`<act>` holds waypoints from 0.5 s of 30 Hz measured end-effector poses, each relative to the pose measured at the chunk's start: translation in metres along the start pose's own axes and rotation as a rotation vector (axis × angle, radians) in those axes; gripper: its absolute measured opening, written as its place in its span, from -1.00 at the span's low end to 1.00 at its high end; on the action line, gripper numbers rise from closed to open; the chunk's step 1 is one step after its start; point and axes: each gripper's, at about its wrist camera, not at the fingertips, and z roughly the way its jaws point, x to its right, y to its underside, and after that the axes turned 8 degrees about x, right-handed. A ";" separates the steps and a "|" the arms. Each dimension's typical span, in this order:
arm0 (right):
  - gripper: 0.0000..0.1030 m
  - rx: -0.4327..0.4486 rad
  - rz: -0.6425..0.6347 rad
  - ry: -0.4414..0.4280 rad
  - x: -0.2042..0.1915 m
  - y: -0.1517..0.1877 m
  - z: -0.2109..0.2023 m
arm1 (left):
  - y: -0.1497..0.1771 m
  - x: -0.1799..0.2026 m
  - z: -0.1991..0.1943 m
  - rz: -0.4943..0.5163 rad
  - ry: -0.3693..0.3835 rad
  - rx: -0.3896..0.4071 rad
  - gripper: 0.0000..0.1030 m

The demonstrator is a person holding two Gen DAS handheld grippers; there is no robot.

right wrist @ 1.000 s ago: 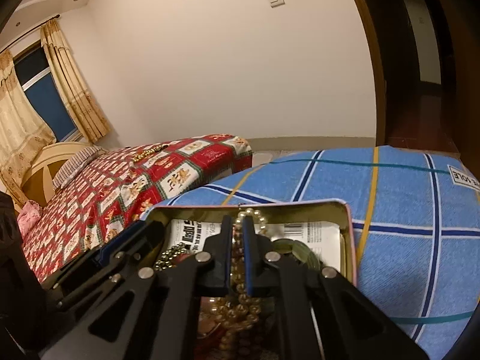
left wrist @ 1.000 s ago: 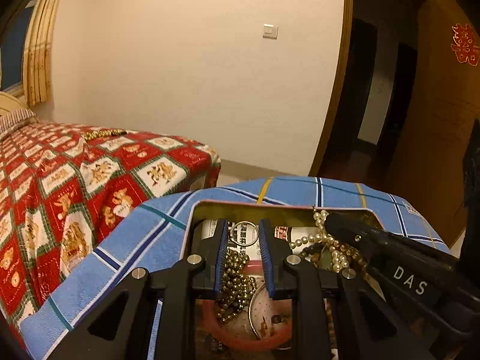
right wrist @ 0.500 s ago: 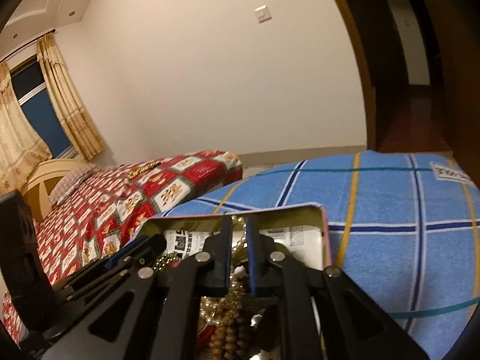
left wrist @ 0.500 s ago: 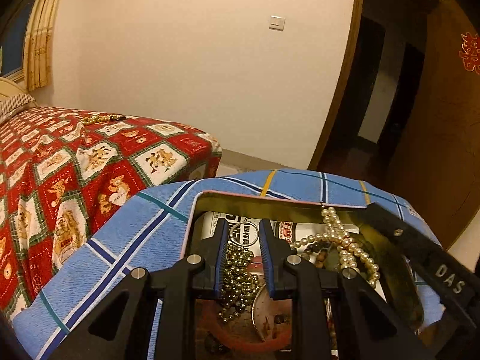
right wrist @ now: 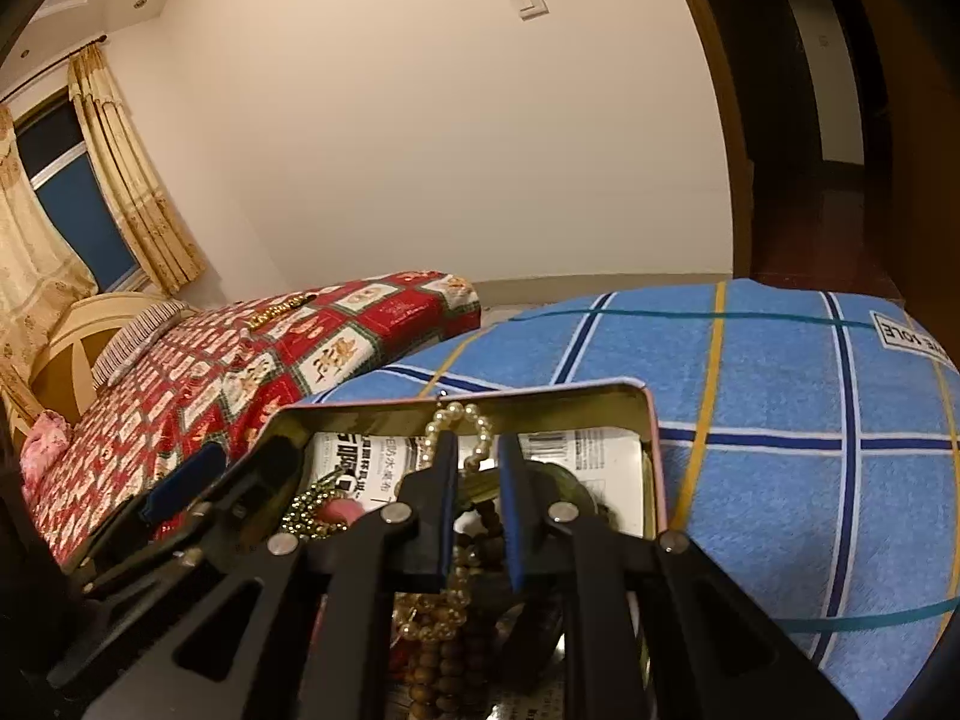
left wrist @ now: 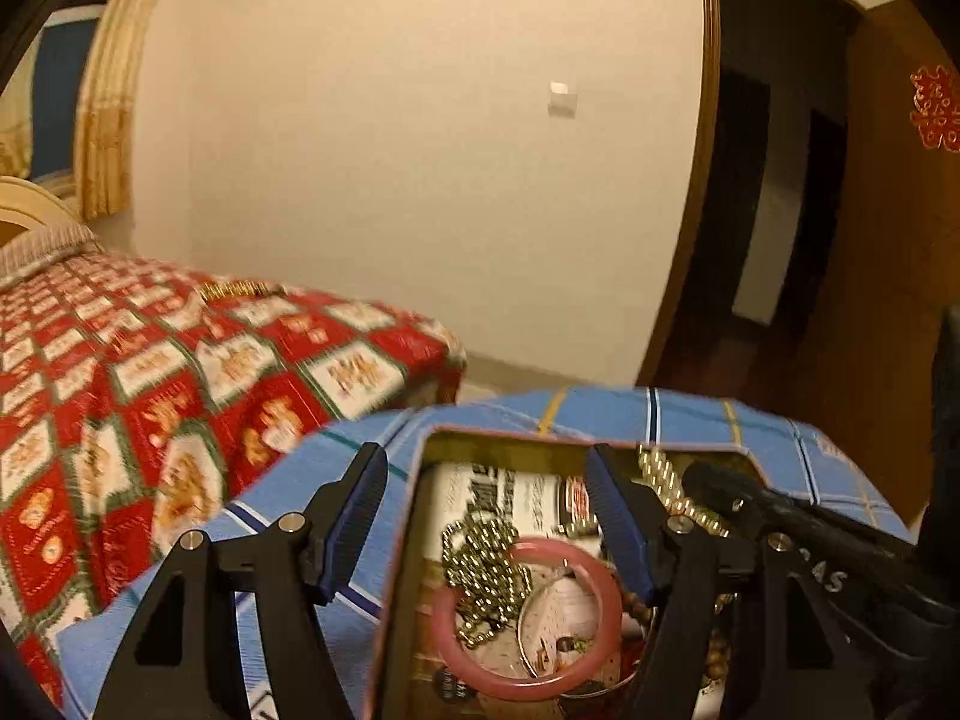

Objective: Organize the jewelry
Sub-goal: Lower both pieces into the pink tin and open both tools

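Over an open tin (left wrist: pixel 420 540) of jewelry on a blue checked cloth (right wrist: pixel 780 420), the left tongs (left wrist: pixel 486 516) have just spread wide, releasing a gold bead chain (left wrist: pixel 480 576) inside, while the right tongs (right wrist: pixel 474 462), nearly closed, pinch a pearl strand (right wrist: pixel 459 414).

Left gripper (left wrist: pixel 486 516) is spread wide, jaws just opened, blue pads far apart and nothing pinched between them; its black fingers (left wrist: pixel 354 504) angle forward and downward. Right gripper (right wrist: pixel 477 474) shows only a narrow slot between its blue-edged fingers, jaws having just eased open slightly, with a bead strand running through the gap; whether the pads press on it is unclear. From the left camera the right gripper's black body crosses in at the right edge.
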 end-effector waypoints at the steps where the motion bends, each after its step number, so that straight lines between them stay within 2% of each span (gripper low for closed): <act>1: -0.64 0.004 -0.004 0.003 0.000 -0.001 -0.001 | -0.002 -0.001 -0.005 -0.003 -0.009 0.025 0.33; 7: -0.61 -0.050 -0.055 0.013 -0.010 0.002 0.010 | -0.009 -0.014 -0.029 -0.053 -0.059 0.121 0.33; 9: -0.60 -0.090 -0.081 -0.012 -0.016 0.004 0.016 | -0.008 -0.018 -0.036 -0.066 -0.072 0.133 0.33; 13: -0.59 -0.129 -0.081 -0.117 -0.024 0.010 0.019 | -0.006 -0.022 -0.045 -0.078 -0.084 0.142 0.33; 14: -0.57 -0.125 -0.072 -0.125 -0.024 0.010 0.017 | -0.005 -0.022 -0.046 -0.074 -0.086 0.140 0.33; 15: -0.53 -0.095 -0.073 -0.090 -0.024 0.009 0.012 | -0.004 -0.021 -0.045 -0.069 -0.087 0.134 0.33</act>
